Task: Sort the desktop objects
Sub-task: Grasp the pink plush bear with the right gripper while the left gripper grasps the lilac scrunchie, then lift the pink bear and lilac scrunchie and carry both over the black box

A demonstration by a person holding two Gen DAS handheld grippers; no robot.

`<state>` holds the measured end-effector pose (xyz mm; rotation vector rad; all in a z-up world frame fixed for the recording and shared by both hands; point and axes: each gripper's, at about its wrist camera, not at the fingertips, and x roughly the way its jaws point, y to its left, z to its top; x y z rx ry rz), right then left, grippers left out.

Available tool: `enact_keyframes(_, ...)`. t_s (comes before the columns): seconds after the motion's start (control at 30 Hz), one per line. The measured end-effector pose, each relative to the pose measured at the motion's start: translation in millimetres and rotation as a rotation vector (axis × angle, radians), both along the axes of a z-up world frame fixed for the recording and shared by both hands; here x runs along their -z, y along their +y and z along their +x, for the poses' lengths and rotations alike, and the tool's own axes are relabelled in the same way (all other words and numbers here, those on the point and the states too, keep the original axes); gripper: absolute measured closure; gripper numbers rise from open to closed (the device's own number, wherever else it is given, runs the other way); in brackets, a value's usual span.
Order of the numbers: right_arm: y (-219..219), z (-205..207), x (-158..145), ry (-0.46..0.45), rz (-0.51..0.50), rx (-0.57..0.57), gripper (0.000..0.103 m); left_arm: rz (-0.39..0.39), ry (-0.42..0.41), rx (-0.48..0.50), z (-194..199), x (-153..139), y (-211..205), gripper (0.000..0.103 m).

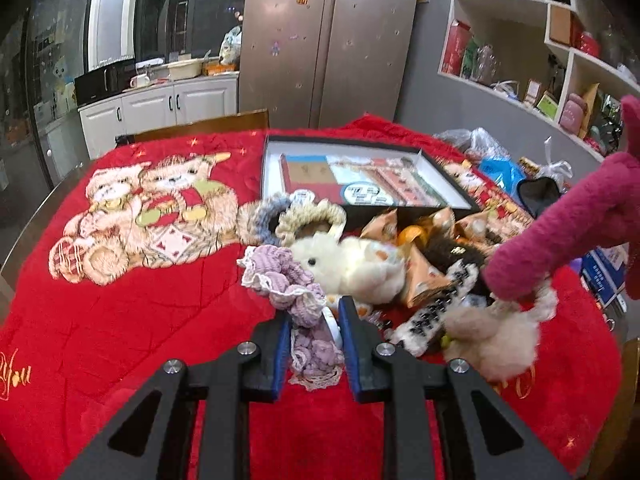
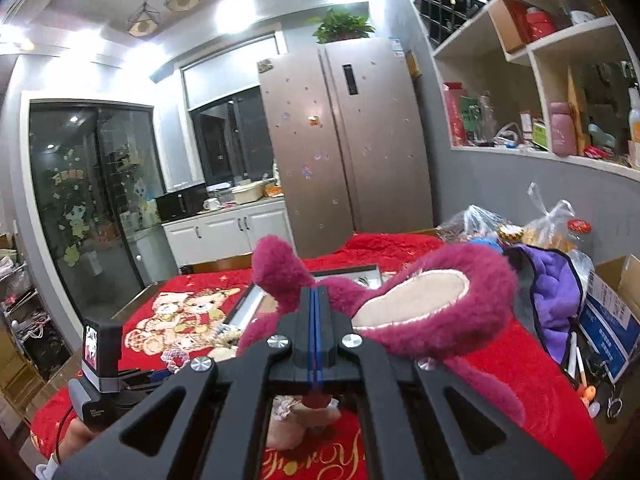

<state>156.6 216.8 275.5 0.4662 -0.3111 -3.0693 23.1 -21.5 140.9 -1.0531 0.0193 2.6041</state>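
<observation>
a red teddy-bear blanket [image 1: 132, 300] covers your table. your left gripper [image 1: 314, 322] pinches the lilac scrunchie [image 1: 298, 292] just before the toy pile; your right gripper [image 2: 315, 300], pressed together, clamps the magenta plush bear [image 2: 424, 304] lifted above the blanket.

A plush red cloth [image 1: 160, 320] covers the tabletop. The lilac scrunchie [image 1: 296, 288] is ribbed fabric (lace-edged), the magenta toy [image 2: 420, 312] shaggy fleece, and the fridge [image 1: 328, 40] brushed metal.

Magenta plush toy [image 2: 400, 304], lilac scrunchie [image 1: 296, 284], red cloth [image 1: 132, 320].
</observation>
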Motion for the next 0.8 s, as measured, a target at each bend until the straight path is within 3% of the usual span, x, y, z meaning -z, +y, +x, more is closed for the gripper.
enact_keyframes(0.47, -17.1, -5.0, -41.3, 0.091, 0.003, -0.064, 0.103, 0.023, 0.058, 0.029, 12.4, -36.1, 2.7, 0.08)
enact_keyframes(0.8, -17.6, -51.6, -50.7, 0.076, -0.026, -0.083, 0.103, -0.016, 0.103, 0.029, 3.2, -54.1, 12.9, 0.08)
